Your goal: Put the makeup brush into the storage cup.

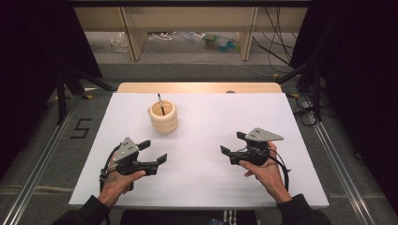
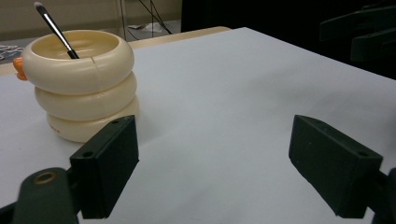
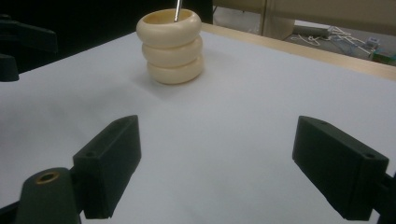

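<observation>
You are holding both grippers with jaws spread wide and empty; the brush point(image 1: 160, 103) is standing nearly upright in the ringed cup point(image 1: 164, 117), nearer your left gripper point(image 1: 153, 152) than your right gripper point(image 1: 233, 143)

1 cream ringed holder point(image 1: 163, 118) — 1 brush point(image 1: 160, 103) — 2 grippers: left gripper point(image 1: 153, 151) | right gripper point(image 1: 231, 143)
</observation>
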Demonstrator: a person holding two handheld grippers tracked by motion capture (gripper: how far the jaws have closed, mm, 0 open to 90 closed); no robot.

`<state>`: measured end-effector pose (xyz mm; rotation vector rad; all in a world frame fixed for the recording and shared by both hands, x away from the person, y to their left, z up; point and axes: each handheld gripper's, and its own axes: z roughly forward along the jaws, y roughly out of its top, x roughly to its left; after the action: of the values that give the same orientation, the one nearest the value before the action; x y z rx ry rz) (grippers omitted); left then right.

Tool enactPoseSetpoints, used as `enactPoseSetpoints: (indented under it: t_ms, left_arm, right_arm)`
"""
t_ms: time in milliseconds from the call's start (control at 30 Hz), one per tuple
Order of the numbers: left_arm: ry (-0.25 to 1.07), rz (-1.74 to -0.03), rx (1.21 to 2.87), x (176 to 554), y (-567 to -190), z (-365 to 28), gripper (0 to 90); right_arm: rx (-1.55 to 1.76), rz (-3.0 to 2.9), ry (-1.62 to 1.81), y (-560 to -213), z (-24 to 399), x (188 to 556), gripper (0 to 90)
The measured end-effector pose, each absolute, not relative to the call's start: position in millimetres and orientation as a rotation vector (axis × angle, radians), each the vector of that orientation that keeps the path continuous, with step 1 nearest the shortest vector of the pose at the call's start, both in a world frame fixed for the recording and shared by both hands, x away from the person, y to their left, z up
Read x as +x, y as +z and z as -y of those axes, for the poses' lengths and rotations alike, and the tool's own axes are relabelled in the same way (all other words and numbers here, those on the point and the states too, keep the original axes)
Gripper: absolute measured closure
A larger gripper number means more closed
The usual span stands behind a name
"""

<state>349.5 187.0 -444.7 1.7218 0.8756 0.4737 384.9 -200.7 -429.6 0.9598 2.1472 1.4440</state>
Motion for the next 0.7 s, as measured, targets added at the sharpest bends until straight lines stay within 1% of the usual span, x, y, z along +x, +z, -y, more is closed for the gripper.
enactPoseSetpoints:
  t_ms: [700]
  left_arm:
    - [0.468,-0.877,1.723,349.2,-445.4,-185.5,15.7]
  right_arm:
    - [0.961,-2.166,1.469,-432.8,203.4,373.4,16.0]
